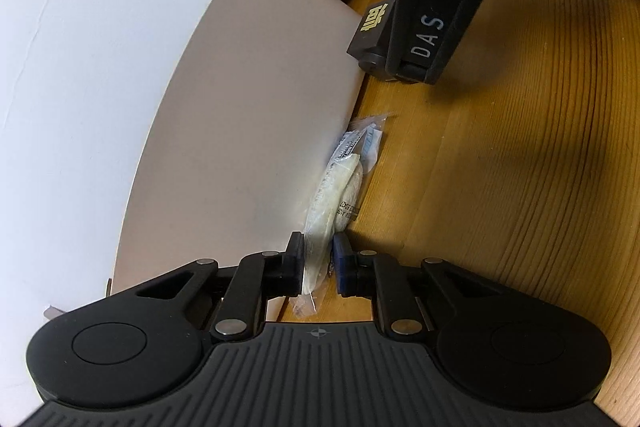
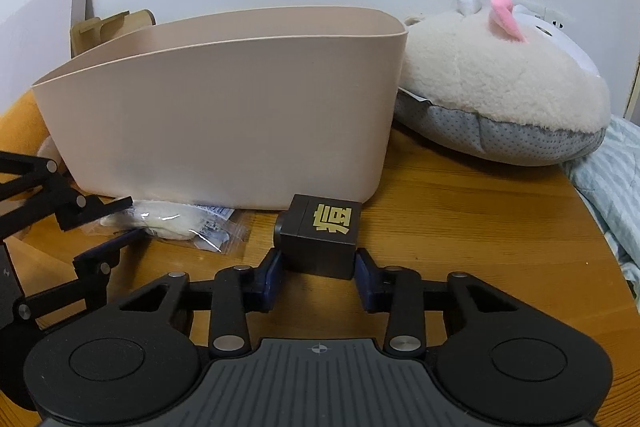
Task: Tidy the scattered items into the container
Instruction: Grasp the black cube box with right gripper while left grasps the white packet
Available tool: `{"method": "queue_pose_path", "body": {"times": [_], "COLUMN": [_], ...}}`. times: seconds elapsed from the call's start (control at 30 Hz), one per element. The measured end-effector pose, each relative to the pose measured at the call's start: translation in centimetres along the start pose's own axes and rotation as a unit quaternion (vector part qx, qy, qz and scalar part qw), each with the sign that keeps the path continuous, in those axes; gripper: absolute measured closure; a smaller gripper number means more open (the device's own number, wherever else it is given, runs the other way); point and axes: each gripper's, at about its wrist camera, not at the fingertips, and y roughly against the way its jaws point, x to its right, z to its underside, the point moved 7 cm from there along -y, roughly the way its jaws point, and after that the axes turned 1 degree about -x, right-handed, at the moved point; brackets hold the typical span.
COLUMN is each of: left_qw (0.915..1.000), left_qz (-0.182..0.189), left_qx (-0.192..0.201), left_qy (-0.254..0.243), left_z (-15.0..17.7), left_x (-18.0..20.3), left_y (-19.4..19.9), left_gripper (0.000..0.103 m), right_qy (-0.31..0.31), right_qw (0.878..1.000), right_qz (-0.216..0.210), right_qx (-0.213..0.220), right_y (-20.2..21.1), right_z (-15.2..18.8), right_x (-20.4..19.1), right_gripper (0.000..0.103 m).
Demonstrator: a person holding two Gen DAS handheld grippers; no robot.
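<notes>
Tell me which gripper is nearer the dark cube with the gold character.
Right. The right gripper has its pads against both sides of the dark cube. The left gripper is off to one side, shut on the clear plastic packet by the beige container.

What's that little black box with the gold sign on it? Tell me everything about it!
The black box is a small dark cube, matte and hard-looking, with a gold character printed on top. A seam splits it into two parts, and a short round stub sticks out of its left side. It sits upright on the wooden table, right in front of the beige container, near its right end. The right gripper has its blue-padded fingers pressed on both sides of it.
</notes>
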Motion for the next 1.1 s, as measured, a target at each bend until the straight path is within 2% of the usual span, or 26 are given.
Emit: {"method": "queue_pose_path", "body": {"times": [0.17,0.67,0.73,0.83,1.1], "left_qw": [0.9999,0.9989,0.9986,0.9981,0.9933], "left_qz": [-0.003,0.004,0.008,0.013,0.028], "left_qx": [0.007,0.018,0.019,0.025,0.041], "left_qy": [0.014,0.043,0.049,0.056,0.104], "left_z": [0.5,2.5,3.4,3.8,4.4], "left_x": [-0.6,-2.9,-2.6,-0.7,-3.2], "left_y": [0.8,4.0,4.9,3.4,5.8], "left_gripper": [0.090,0.092,0.092,0.092,0.092], "right_qy": [-0.014,-0.020,-0.020,-0.017,-0.016], "right_qw": [1.000,1.000,0.999,0.999,0.999], "right_qz": [-0.013,-0.017,-0.019,-0.018,-0.022], "right_qx": [0.002,0.014,0.016,0.019,0.036], "right_y": [0.2,1.7,2.1,2.6,4.6], "right_z": [0.2,0.5,0.5,0.6,0.3], "right_x": [0.2,0.5,0.5,0.4,0.2], "right_gripper": [0.068,0.068,0.068,0.068,0.068]}}
